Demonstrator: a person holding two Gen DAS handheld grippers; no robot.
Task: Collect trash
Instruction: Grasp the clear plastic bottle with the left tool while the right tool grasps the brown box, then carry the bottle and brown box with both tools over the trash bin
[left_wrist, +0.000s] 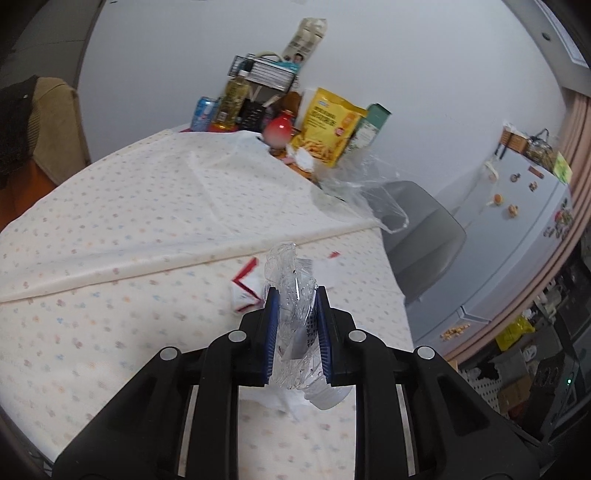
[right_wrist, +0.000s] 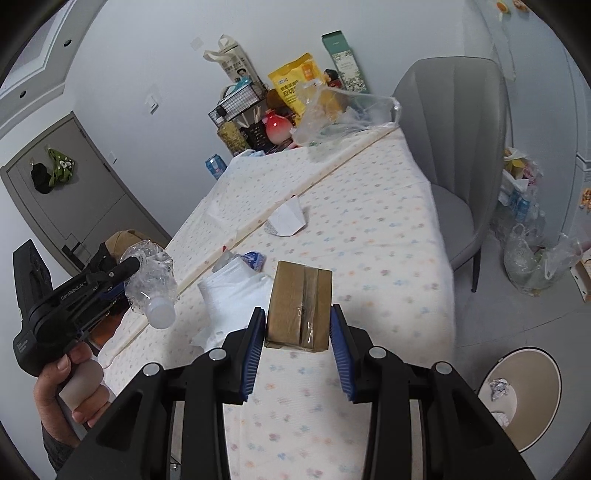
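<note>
Both grippers loaded, table still has trash. Your left gripper is clamped narrow on a crushed clear plastic bottle, neck hanging down out of the jaws; in the right wrist view it hangs off the table's left edge, cap end low. Your right gripper holds a taped brown cardboard box between the blue pads, jaws about half wide, box sitting square. The step, as I read it, is carrying both to the bin, on the floor at lower right of the right view, open, crumpled bits already inside. Keep the bottle grip firm, since it's slick and squashed and could slip neck-first; drop the box first because that gripper is nearer the bin. On the dotted tablecloth just ahead: white tissue, a blue wrapper, a folded white paper; grab these next. A red-edged white scrap lies beside the bottle in the left view. Farther off, loose clear plastic bag at the table's far edge, then snack bags, vase, wire basket by the wall; probably not trash. Grey chair stands close beside the table near the bin, so swing clear.
</note>
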